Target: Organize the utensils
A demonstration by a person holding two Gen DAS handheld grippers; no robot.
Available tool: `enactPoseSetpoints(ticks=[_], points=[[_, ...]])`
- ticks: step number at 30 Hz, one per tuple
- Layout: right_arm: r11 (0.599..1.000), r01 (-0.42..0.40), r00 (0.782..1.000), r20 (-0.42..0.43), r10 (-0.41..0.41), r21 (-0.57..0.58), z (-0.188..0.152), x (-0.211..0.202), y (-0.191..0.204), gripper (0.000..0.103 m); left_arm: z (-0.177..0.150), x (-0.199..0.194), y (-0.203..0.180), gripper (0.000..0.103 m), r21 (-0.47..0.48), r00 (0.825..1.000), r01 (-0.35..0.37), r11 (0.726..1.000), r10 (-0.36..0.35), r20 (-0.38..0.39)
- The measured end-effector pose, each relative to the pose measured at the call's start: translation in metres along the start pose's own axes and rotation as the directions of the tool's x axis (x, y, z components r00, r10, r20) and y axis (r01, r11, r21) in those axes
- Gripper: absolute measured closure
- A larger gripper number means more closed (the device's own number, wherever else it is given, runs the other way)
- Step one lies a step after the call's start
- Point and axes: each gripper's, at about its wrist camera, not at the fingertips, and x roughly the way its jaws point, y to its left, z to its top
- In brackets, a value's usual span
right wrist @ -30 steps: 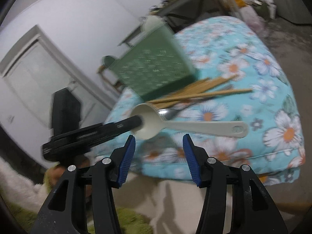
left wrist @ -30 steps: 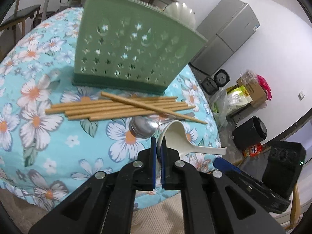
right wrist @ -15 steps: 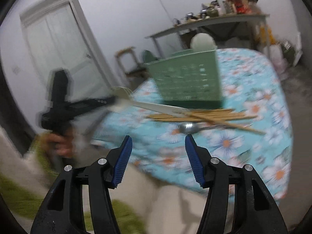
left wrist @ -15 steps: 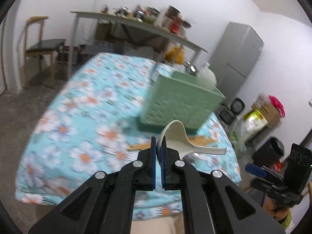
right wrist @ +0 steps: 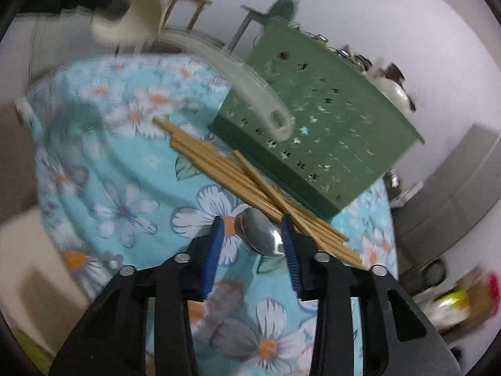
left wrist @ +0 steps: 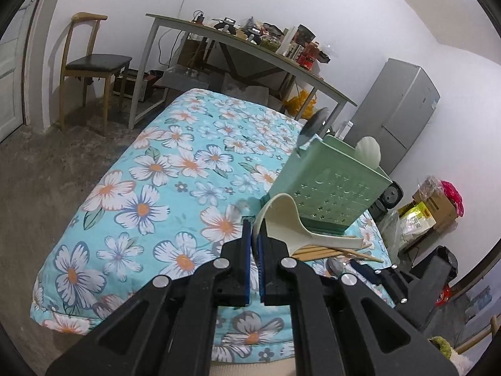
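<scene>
My left gripper (left wrist: 256, 244) is shut on the bowl rim of a cream plastic ladle (left wrist: 283, 219) and holds it in the air in front of the green perforated utensil basket (left wrist: 338, 191). The ladle also shows blurred in the right wrist view (right wrist: 244, 84), its handle end over the basket (right wrist: 319, 131). My right gripper (right wrist: 252, 238) is open, low over the table, with the bowl of a metal spoon (right wrist: 261, 232) between its fingers. A bundle of wooden chopsticks (right wrist: 238, 175) lies beside the basket's base.
The table wears a turquoise flowered cloth (left wrist: 175, 181). A white shell-shaped item (left wrist: 369, 153) stands in the basket. A wooden chair (left wrist: 90, 62), a cluttered side table (left wrist: 244, 50) and a grey fridge (left wrist: 404, 106) stand beyond.
My left gripper has lifted the ladle off the table and swung it up and left. My right gripper has dropped down to the table and now straddles the metal spoon.
</scene>
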Motion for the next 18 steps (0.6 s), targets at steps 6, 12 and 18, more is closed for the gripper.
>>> enactPoseSetpoints(ticks=[6, 12, 18], points=[[0.993, 0.089, 0.995, -0.042, -0.092, -0.082, 0.003, 0.021, 0.012, 0.078, 0.0, 0.004, 0.011, 0.1, -0.019, 1.0, 0.003, 1.0, -0.002, 0.002], [0.986, 0.145, 0.984, -0.095, -0.153, -0.08, 0.012, 0.036, 0.011, 0.078, 0.002, 0.005, 0.016, 0.1, -0.028, 1.0, 0.007, 1.0, -0.007, 0.007], [0.981, 0.17, 0.977, -0.116, -0.181, -0.097, 0.018, 0.044, 0.022, 0.093, 0.001, 0.004, 0.019, 0.1, -0.038, 1.0, 0.009, 0.999, -0.008, 0.007]])
